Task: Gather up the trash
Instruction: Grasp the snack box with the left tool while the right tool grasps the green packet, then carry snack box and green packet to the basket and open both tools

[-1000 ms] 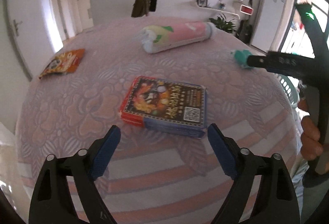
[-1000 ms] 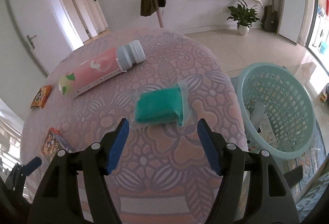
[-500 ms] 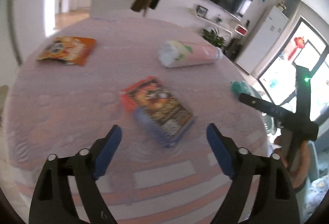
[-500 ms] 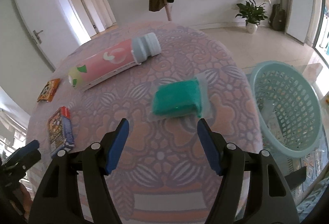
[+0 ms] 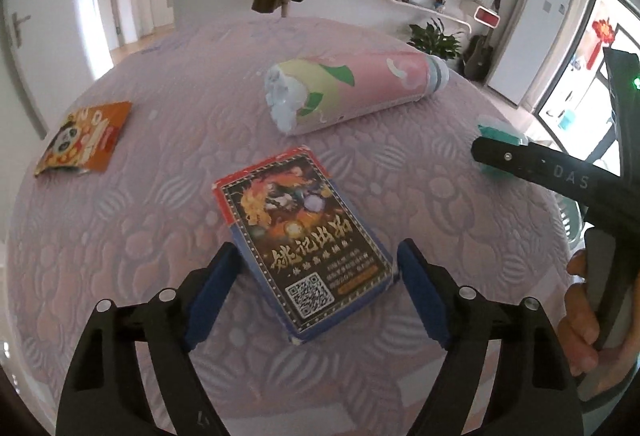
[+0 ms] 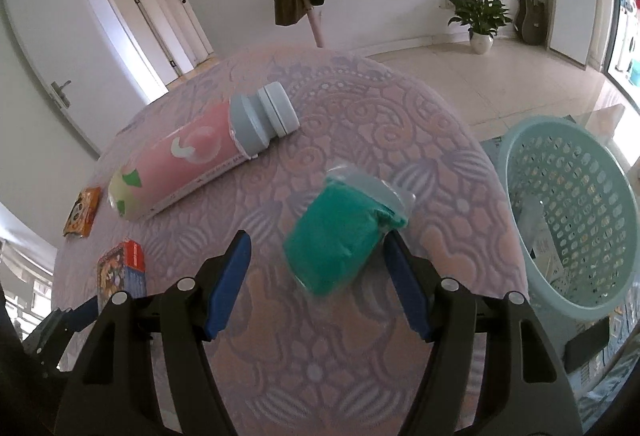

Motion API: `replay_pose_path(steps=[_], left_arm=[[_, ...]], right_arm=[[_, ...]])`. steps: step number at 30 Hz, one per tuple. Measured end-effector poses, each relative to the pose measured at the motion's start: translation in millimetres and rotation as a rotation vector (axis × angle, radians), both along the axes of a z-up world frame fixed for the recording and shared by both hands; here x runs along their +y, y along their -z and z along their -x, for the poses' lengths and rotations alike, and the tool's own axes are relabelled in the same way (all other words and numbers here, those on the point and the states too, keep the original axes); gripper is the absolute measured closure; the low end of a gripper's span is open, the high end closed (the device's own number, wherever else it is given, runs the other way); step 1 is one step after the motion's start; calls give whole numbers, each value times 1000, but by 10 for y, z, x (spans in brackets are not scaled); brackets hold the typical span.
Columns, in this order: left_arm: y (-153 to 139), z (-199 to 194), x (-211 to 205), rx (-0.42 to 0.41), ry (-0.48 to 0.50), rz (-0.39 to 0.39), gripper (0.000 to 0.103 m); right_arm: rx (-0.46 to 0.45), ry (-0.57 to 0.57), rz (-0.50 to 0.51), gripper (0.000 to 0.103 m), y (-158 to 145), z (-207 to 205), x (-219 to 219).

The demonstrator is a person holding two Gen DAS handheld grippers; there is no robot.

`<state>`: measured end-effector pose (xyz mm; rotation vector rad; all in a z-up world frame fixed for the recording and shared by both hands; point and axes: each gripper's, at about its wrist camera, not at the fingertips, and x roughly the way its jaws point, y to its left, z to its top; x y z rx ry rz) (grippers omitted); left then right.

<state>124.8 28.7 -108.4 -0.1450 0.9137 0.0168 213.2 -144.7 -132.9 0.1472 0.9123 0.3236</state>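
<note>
Left gripper (image 5: 316, 276) has closed in on the card box (image 5: 302, 242): 1 s ago the box lay ahead of the pads, now its near end sits between them. Jaws are closing, pads just beside the box edges, no grip yet. Right gripper (image 6: 316, 272) has also advanced; the green packet (image 6: 340, 236), earlier beyond its tips, now lies between the spread jaws, right pad just beside it, not clamped. Pink tube (image 5: 352, 91) and orange snack pouch (image 5: 86, 139) unchanged, tube mid-table, pouch at the left edge of the table (image 5: 160, 83). Basket (image 6: 568, 220) stands off the table's right edge. Readable: QR code and gold Chinese characters on box, "DAS" on right gripper's body.
</note>
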Motion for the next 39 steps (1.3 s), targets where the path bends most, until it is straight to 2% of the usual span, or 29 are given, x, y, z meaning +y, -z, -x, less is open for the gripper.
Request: replay_pose_path(steps=[4,6,7,8,13,16,24,31,39], left_arm=[[19,-60,-70,-15,-6,-49,28],[21,-49,-80,-23,-11,-59,31],[22,-58,-93,-26,-12,-61,34],[24,-39,-99,-28,-13,-61,35],[16,46,-94,-38,-3,-49,39],[-45,123,-95,-60,48,1,40],[-554,245,-377,-218,161,37,40],[-930,84,-917,-309,276,26,40],[-1046,-228,-1677,-336,409,14,40]], right_arm=[[-16,8,70,40,-9,-11,104],[-28,12,108,51,-5,16,145],[-35,10,119,63,-6,34,159],[-37,4,122,67,-4,44,163],[-89,-3,138,68,-64,161,141],[-132,15,152,69,-137,247,104],[-251,122,120,69,-568,396,-439],[-309,253,81,69,-817,427,-1134],[-269,394,52,69,-761,277,-1907]])
